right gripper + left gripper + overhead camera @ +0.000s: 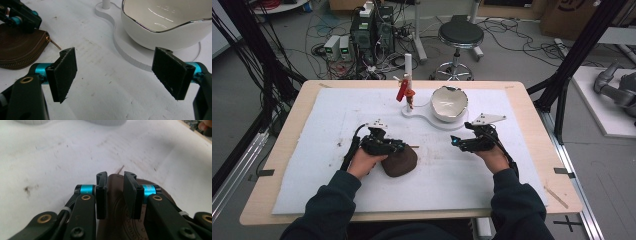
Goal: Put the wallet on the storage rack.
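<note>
While my left fingers pinch the top of the brown zip pouch, which lies on the white-covered surface on my side of the white bowl, I judge the step in hand to be securing that pouch. My right fingers hang spread wide between pouch and bowl, gripping nothing. Next, I reckon, they must reach the zip pull on the pouch's bowl-facing side and close on it squarely.

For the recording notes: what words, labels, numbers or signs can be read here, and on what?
Brown zip pouch: round embossed stamp with lettering around its rim, too blurred to read.
Cardboard box on the floor: dark printed mark, cut off and unreadable.
Nothing else legible.
</note>
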A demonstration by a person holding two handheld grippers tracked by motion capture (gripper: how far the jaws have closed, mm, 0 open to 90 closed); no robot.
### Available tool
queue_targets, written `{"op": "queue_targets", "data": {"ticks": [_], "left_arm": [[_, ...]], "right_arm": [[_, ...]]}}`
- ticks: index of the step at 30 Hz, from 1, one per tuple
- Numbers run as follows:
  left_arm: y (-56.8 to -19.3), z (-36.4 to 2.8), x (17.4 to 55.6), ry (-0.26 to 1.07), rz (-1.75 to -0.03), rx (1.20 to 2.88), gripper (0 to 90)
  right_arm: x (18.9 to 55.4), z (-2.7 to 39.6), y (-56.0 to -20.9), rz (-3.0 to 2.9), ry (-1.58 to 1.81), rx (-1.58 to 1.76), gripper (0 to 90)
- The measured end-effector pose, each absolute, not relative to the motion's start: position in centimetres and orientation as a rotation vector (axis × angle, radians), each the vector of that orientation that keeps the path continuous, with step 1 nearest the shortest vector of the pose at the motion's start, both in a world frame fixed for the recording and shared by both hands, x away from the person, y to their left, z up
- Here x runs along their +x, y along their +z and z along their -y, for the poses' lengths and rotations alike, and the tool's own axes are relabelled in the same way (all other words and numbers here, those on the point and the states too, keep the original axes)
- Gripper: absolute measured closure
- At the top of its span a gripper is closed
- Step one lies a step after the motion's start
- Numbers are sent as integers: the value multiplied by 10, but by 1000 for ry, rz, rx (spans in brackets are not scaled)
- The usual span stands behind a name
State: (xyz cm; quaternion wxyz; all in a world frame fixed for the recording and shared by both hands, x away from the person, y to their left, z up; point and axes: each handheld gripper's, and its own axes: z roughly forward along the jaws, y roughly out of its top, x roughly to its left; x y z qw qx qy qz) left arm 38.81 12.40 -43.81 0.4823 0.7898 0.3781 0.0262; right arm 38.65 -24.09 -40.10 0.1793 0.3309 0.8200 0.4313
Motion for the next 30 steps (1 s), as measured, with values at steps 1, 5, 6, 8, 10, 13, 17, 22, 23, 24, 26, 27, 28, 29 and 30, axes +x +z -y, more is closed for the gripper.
{"op": "queue_targets", "data": {"ticks": [1,5,6,8,10,13,17,22,23,24,26,27,28,29,30], "left_arm": [[-437,-126,389,64,-942,1901,623],[-429,-137,384,51,-939,1846,490],[-426,-140,381,61,-935,1838,478],[-426,-147,372,75,-935,1839,450],[-430,-155,363,92,-951,1853,424],[-438,-168,353,115,-975,1857,416],[-440,-184,347,104,-1006,1821,435],[-439,-192,341,92,-1020,1859,588],[-439,-193,341,89,-1020,1862,593],[-439,-194,340,90,-1020,1868,611],[-440,-197,338,80,-1022,1868,610],[-441,-197,337,75,-1024,1868,576],[-442,-198,336,64,-1029,1865,576],[-445,-198,335,49,-1038,1860,554],[-446,-197,334,41,-1042,1857,540]], "right_arm": [[386,241,-401,-2317,1222,933,205],[386,243,-400,-2314,1230,945,205],[386,243,-400,-2314,1231,944,205],[384,242,-400,-2322,1232,942,205],[384,241,-400,-2328,1226,932,205],[384,241,-400,-2329,1222,931,206],[384,239,-401,-2348,1223,943,242],[385,237,-404,-2370,1227,945,242],[386,236,-406,-2374,1227,947,245],[387,233,-408,-2395,1223,940,251],[386,231,-408,-2399,1218,939,251],[385,228,-409,-2405,1220,923,253],[385,228,-409,-2405,1220,923,253],[385,226,-409,-2405,1226,920,253],[384,224,-408,-2411,1231,909,253]]}}
